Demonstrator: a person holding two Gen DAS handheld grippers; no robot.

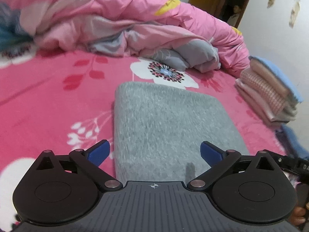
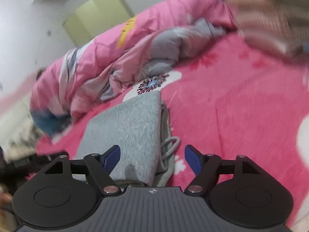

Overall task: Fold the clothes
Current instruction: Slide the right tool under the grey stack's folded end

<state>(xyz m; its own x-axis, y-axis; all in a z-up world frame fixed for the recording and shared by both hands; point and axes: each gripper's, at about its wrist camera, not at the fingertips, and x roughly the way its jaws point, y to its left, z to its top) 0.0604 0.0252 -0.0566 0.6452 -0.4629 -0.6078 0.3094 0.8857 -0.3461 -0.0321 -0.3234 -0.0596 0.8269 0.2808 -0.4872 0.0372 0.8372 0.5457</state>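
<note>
A grey fleecy garment [image 1: 166, 123] lies folded into a thick rectangle on the pink flowered bedsheet [image 1: 50, 100]. My left gripper [image 1: 154, 152] is open, its blue fingertips [image 1: 99, 151] spread over the near end of the garment. In the right wrist view the same garment [image 2: 133, 127] shows its layered right edge and a loose grey drawstring [image 2: 171, 145]. My right gripper [image 2: 152, 157] is open over that near right corner, holding nothing.
A crumpled pink and grey quilt [image 1: 119, 21] lies along the far side of the bed. A stack of folded clothes [image 1: 268, 89] sits at the right edge, blurred in the right wrist view [image 2: 270, 17]. A wall and a dark doorway [image 1: 222, 0] are behind.
</note>
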